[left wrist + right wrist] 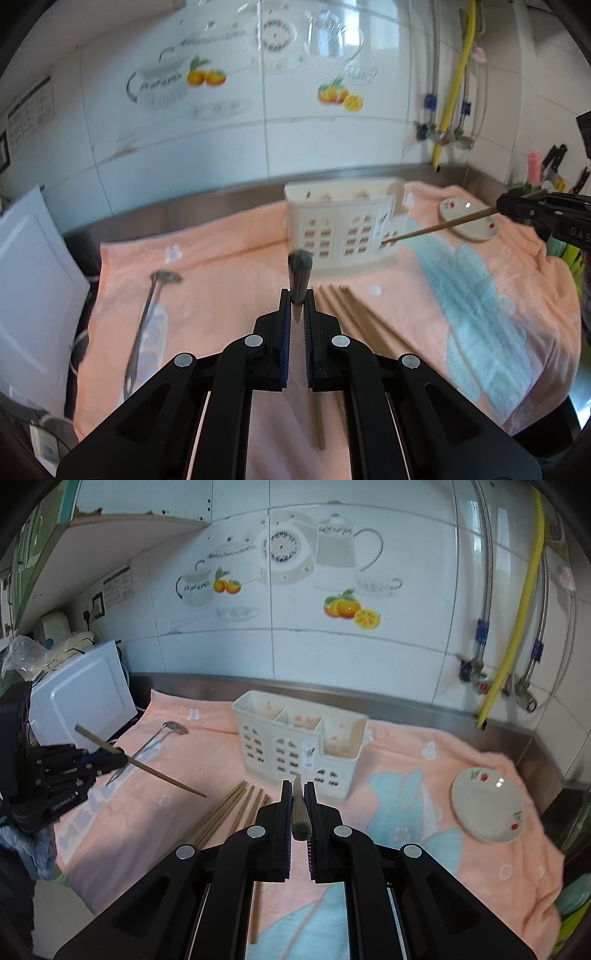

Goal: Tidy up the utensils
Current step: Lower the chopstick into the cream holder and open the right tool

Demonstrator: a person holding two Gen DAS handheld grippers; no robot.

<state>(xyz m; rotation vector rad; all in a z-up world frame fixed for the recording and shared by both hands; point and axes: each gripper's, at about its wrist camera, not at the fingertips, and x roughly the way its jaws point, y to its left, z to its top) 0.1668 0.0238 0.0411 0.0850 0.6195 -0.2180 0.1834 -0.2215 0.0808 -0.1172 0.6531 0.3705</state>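
Observation:
My left gripper (296, 297) is shut on a wooden chopstick (299, 273), held end-on above the peach towel (229, 273); it also shows in the right wrist view (122, 758) with that chopstick (166, 777) slanting down to the right. My right gripper (297, 788) is shut on another chopstick (300, 812); in the left wrist view this gripper (506, 208) holds the chopstick (439, 226) pointing at the cream utensil caddy (343, 229). The caddy (299, 746) has three compartments. Several loose chopsticks (229, 812) lie before it. A metal ladle (147, 314) lies at the left.
A small floral plate (487, 808) sits on the towel at the right. A white microwave (85, 698) stands at the left edge. Pipes and a yellow hose (517, 609) run down the tiled wall at the back right.

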